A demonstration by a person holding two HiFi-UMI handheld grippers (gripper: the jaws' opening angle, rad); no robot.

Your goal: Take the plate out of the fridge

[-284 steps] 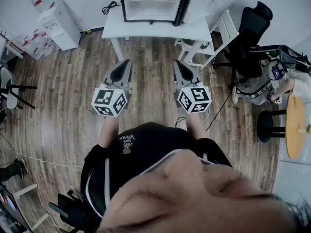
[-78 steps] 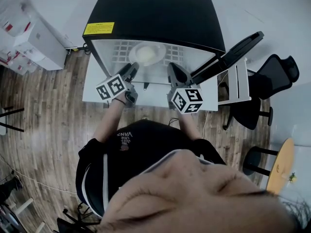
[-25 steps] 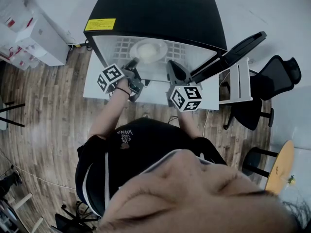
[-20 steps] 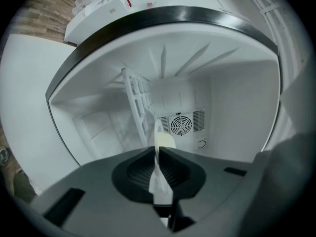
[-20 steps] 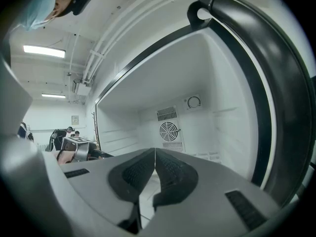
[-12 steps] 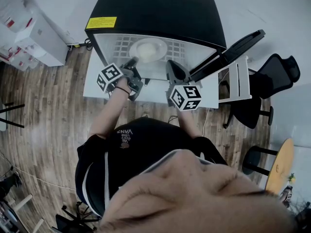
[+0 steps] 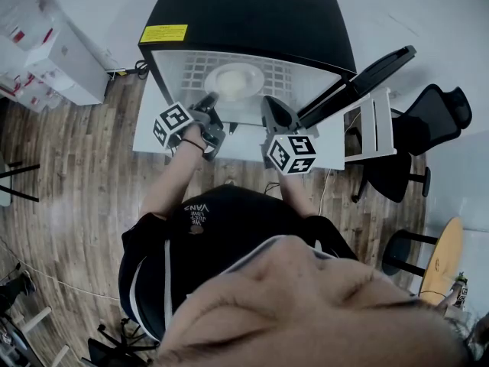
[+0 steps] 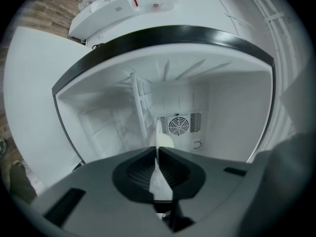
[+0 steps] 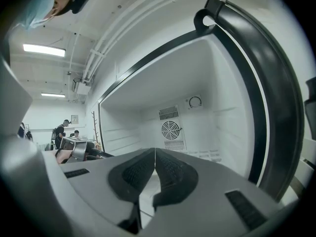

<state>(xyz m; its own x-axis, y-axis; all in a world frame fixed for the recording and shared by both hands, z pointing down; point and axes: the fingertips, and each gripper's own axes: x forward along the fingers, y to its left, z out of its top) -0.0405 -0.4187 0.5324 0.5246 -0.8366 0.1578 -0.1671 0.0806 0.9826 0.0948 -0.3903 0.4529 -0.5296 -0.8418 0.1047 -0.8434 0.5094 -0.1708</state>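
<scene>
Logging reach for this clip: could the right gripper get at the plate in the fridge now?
Probably yes: the fridge door is open and nothing stands between the right gripper and the plate, though that gripper's fingers are shut.

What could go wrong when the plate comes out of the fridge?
1. The left gripper pinches only the thin rim of the plate, so the plate could tilt or slip out as it is pulled.
2. The plate lies on a wire shelf; its bottom might catch on the wires.
3. The right gripper is shut and empty, so nothing would catch a slipping plate.
</scene>
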